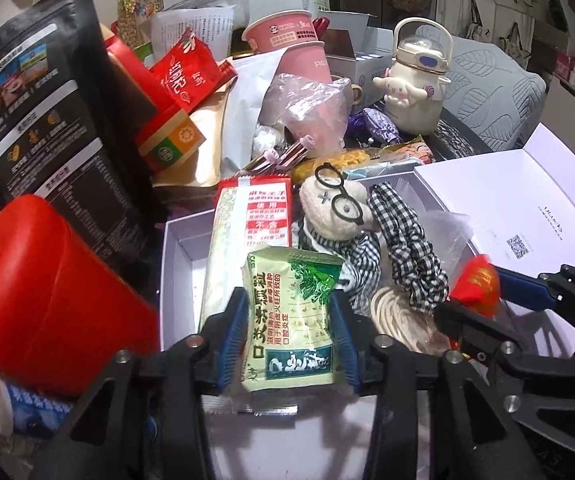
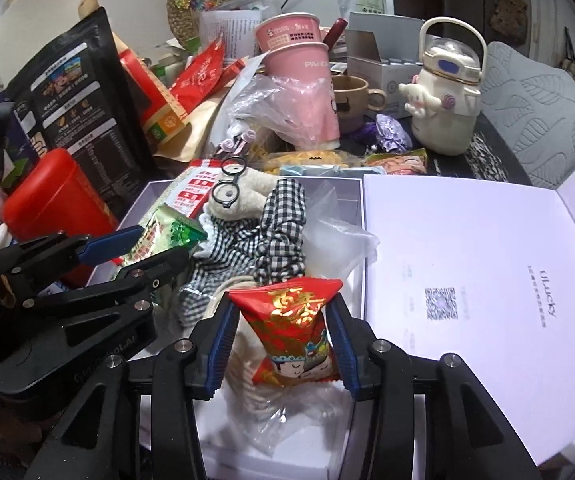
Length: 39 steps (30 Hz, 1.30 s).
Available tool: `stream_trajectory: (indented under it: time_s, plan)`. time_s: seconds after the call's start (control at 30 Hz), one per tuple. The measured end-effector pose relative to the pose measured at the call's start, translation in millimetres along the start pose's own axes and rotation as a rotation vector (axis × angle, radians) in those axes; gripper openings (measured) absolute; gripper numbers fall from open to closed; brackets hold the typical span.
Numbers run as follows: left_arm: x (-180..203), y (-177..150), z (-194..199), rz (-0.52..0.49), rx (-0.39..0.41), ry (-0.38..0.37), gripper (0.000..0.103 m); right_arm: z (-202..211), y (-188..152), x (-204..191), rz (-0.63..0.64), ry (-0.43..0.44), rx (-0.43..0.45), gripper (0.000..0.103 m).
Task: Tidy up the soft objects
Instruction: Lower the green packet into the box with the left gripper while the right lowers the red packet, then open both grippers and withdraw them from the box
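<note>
- Two views, two packets. Left wrist: left gripper (image 1: pixel 289 336) is clamped on the green sachet (image 1: pixel 293 320), long axis running away along the fingers, above the near-left part of the white box (image 1: pixel 175 248); the bear (image 1: pixel 333 208) lies just beyond.
- Right wrist: right gripper (image 2: pixel 281 350) grasps the red packet (image 2: pixel 293 328), upright between the pads, over the box's near end beside its lid (image 2: pixel 467 260); both arms look equally near the box.

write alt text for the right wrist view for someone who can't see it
The right gripper is shut on a red snack packet above an open white box holding a plush bear with glasses. At left, the left gripper holds a green sachet; clutter crowds the table behind.
</note>
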<state>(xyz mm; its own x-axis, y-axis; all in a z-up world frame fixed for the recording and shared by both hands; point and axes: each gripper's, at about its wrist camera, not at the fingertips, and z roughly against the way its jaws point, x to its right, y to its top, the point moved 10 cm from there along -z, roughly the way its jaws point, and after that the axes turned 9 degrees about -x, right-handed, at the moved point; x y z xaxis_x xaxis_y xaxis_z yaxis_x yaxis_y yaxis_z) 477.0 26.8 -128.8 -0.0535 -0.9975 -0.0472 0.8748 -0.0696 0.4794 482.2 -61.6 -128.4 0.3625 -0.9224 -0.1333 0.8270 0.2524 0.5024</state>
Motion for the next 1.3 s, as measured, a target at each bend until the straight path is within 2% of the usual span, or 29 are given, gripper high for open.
stream_trajectory:
  time_s: [0.03,0.07,0.1,0.23,0.53,0.87,1.0,1.1,1.2,1.3]
  plan:
    - [-0.5,-1.1,2.5,0.002,0.0,0.001,0.059,3.4,-0.9,-0.6,0.001,-0.002,0.005,0.045]
    - [-1.4,-2.0,5.1,0.005,0.004,0.007,0.064,6.9,-1.1,-1.5,0.004,-0.004,0.013,0.045]
    - [-2.9,-2.6,9.3,0.008,0.014,0.016,0.065,11.2,-1.1,-2.4,0.007,-0.011,0.02,0.045]
    - [-7.0,-2.3,26.0,0.02,0.038,0.018,0.066,29.9,0.4,-5.8,0.03,-0.046,0.053,0.045]
    - [-10.5,7.5,72.2,0.037,0.12,0.014,0.066,70.5,8.2,-14.6,0.04,-0.059,0.123,0.045]
    - [-8.9,12.6,140.7,0.028,0.246,0.014,0.066,129.8,13.9,-24.0,0.039,-0.073,0.241,0.045]
    - [-8.9,9.2,162.9,0.022,0.283,0.012,0.066,155.5,10.2,-25.7,0.02,-0.081,0.289,0.056]
    - [-9.7,2.3,178.1,0.025,0.304,0.008,0.066,173.5,4.2,-28.7,0.017,-0.087,0.318,0.058]
    - [-6.8,-6.4,191.1,0.018,0.315,-0.024,0.075,190.3,-2.7,-31.7,0.011,-0.098,0.346,0.067]
    - [-3.9,-14.5,206.4,0.006,0.34,-0.023,0.076,205.9,-10.6,-35.6,0.007,-0.102,0.368,0.072]
